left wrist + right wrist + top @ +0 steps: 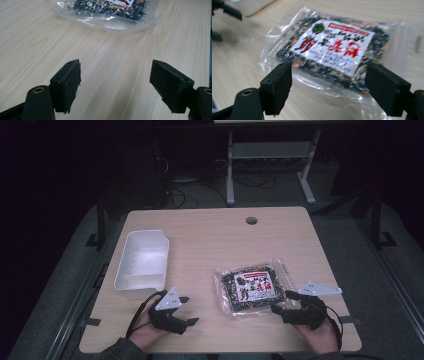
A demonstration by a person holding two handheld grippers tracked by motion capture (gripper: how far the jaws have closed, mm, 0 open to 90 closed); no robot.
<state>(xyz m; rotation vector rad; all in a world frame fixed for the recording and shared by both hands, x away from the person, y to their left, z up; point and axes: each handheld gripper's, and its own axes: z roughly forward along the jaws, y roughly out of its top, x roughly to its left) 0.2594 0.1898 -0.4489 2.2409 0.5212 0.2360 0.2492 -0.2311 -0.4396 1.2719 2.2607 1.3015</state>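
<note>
A clear plastic bag of dark dried food with a white and red label (250, 287) lies flat on the wooden table (210, 240), right of centre. My right gripper (282, 302) is open at the bag's near right corner, its jaws spread on either side of the bag's edge (329, 60). My left gripper (187, 311) is open near the front edge, left of the bag, with bare wood between its jaws; the bag (110, 10) lies ahead of it. A white rectangular bin (142, 262) stands empty at the left.
A round cable hole (251, 220) sits near the table's far edge. Beyond the table are a dark floor, cables and a grey metal stand (270, 165). Bare wood lies between the bin and the bag.
</note>
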